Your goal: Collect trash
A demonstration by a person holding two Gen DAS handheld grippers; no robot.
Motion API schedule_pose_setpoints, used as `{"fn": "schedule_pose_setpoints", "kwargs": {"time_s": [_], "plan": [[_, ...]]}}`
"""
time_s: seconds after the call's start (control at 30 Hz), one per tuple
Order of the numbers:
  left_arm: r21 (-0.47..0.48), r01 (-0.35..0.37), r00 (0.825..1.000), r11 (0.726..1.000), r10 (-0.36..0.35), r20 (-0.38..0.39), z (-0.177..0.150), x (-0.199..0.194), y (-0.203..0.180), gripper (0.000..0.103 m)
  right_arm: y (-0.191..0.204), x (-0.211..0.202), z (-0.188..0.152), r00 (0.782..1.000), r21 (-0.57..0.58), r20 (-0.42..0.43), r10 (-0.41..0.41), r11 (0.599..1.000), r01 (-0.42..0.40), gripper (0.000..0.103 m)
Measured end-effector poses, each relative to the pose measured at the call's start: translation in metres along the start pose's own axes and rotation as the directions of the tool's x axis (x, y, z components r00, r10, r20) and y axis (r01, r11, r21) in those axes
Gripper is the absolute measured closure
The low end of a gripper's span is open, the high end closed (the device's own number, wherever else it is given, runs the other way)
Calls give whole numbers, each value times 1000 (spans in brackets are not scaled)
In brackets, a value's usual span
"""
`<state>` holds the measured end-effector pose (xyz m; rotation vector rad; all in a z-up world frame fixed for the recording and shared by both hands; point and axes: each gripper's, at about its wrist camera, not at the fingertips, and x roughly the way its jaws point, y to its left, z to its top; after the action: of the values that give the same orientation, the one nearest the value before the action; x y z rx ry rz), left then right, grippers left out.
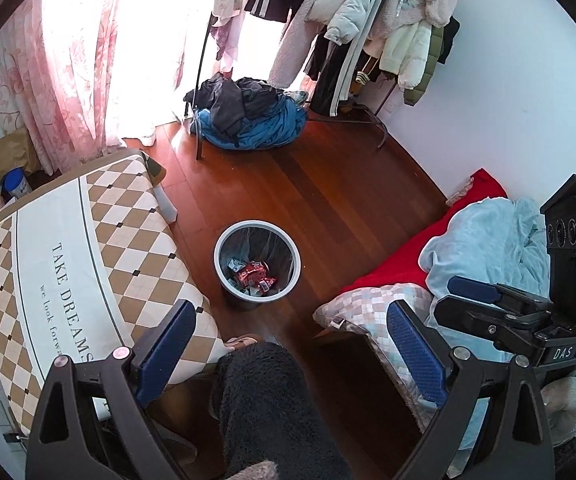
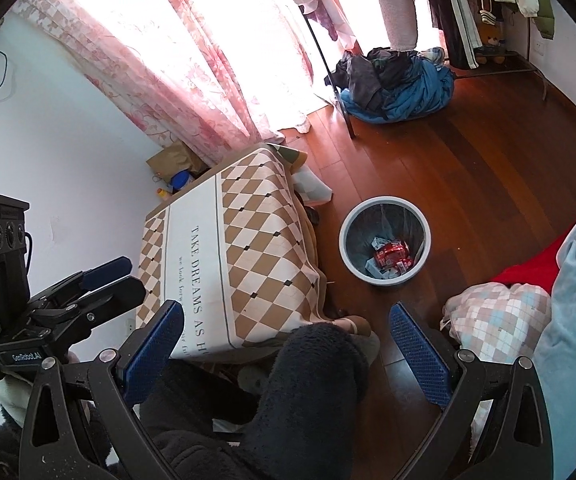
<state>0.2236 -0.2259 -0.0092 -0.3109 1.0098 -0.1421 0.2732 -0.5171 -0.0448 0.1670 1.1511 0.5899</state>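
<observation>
both hand-held grippers, left [image 1: 291,354] and right [image 2: 286,350], are held spread and empty above the floor [image 1: 327,200]. red wrappers [image 1: 254,274] are seen inside the bin [image 1: 256,262]. more trash must likely be found next; none is visible on the table [image 1: 68,256].

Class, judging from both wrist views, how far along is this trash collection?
Done: red wrappers and paper scraps already lie in the grey bin on the floor. In hand: nothing; the left gripper and right gripper are both open and empty. Left: no loose trash shows on the visible floor.
</observation>
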Motion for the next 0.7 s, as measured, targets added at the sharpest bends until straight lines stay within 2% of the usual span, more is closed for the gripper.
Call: {"fn": "schedule_pose_setpoints", "kwargs": {"time_s": [0.17,0.2,0.7], "plan": [[-1,-22,1000,1000,22,12,0,1,3,4,-1,3,1,1000,-2,-9,-11,1000,11,0],[-2,-27,1000,1000,27,11,0,1,4,0,-1,3,2,1000,-2,-9,-14,1000,14,0],[-7,-43,999,999,43,5,-1,5,7,0,-4,8,3,999,-1,-16,-33,999,33,0]]}}
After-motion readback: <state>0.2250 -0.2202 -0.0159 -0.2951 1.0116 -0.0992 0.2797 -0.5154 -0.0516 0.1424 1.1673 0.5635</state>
